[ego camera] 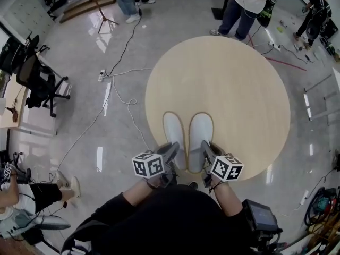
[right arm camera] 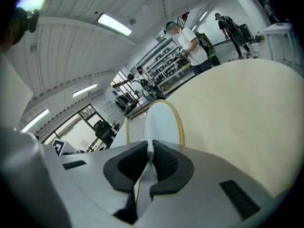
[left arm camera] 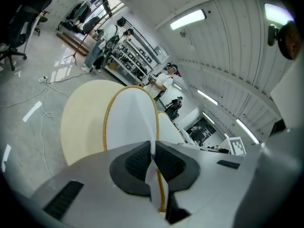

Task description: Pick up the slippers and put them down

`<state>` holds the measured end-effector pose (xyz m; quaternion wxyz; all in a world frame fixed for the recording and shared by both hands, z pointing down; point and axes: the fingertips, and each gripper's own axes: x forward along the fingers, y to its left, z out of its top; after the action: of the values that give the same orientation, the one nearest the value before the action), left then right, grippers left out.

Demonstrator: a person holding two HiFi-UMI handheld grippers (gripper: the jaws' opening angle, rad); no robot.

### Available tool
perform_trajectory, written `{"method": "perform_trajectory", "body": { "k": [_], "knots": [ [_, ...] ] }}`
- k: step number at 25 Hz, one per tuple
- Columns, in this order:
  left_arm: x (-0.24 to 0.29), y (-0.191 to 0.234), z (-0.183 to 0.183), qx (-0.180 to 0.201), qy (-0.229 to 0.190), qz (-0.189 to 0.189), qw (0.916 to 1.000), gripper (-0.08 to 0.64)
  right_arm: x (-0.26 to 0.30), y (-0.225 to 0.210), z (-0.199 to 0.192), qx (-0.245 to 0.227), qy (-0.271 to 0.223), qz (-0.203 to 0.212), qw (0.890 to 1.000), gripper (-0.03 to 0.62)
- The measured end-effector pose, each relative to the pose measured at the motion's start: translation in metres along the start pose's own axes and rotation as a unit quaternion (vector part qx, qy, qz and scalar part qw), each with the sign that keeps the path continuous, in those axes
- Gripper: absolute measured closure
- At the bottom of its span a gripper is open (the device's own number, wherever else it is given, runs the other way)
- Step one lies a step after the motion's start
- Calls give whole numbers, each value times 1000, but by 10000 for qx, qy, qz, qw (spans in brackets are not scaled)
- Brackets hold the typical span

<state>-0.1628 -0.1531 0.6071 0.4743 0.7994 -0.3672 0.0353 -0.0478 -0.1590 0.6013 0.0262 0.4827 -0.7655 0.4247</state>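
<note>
Between L jaws: thin white heel edge of L slipper [left arm camera: 130,118]; L gripper [left arm camera: 153,148] clamped tight on it, pads meeting thru the fabric.
Between R jaws: heel edge of R slipper [right arm camera: 161,122], same pinch; R gripper [right arm camera: 151,151] closed on it.
Ahead of both tools: each slipper runs straight out from its jaws, toe away from person; white w/ yellow rim trim.
Pair: side by side, just beside each other, roughly parallel.
Below slippers: near-edge part of round beige table [ego camera: 239,78]; can't tell if soles touch the top.
Behind jaws: marker cubes, then black sleeves.
Beyond table: ppl standing; cables on glossy floor [ego camera: 79,126]; office chair [ego camera: 37,81] well off to L.
</note>
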Motion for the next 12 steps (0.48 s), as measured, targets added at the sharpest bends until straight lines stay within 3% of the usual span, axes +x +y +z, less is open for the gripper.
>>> {"method": "perform_trajectory", "body": {
  "k": [3,6,12],
  "knots": [
    [-11,-38,-6,57,-55,-301,9995,528,-39,9,10,31,-297,63,9995,558],
    [-17,-85,-8,359,-164,-617,9973,529,-81,13,20,12,-570,116,9983,558],
    [-33,-156,-19,755,-670,-988,9900,528,-152,8,20,-103,-975,96,9951,558]
  ]
}}
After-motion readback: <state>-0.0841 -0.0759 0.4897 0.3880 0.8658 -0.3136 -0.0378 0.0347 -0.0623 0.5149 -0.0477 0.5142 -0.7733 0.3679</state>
